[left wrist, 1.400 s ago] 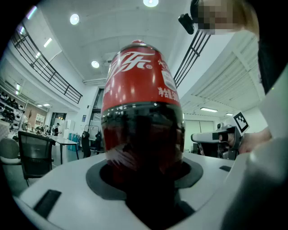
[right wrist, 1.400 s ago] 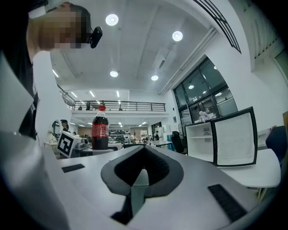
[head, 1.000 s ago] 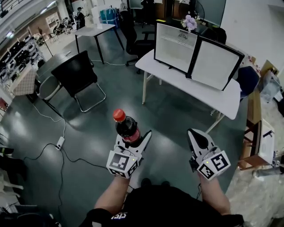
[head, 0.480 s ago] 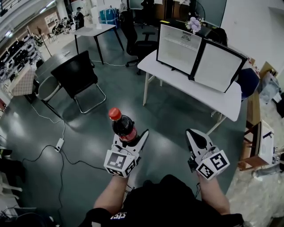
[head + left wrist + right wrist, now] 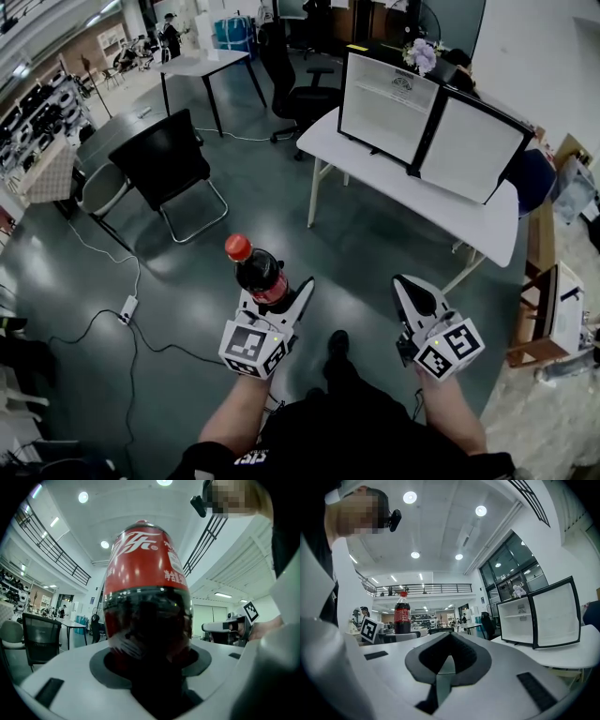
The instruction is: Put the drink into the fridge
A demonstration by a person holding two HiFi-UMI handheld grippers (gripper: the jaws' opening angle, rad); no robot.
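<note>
Grip: left hand-held gripper (image 5: 278, 291) clamps bottle (image 5: 260, 275) low, upright; right hand-held gripper (image 5: 411, 287) jaws together, empty.
Risk: top-heavy bottle could tip or slip before reaching far fridge (image 5: 389, 105) on counter (image 5: 469, 220).

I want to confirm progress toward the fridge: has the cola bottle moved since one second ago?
Yes. In the head view the cola bottle has shifted slightly left, toward the black chair.

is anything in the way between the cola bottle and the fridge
Nothing visible does. Only bare floor lies between the cola bottle, held in the left gripper, and the white table. The fridge on it has its door swung open.
</note>
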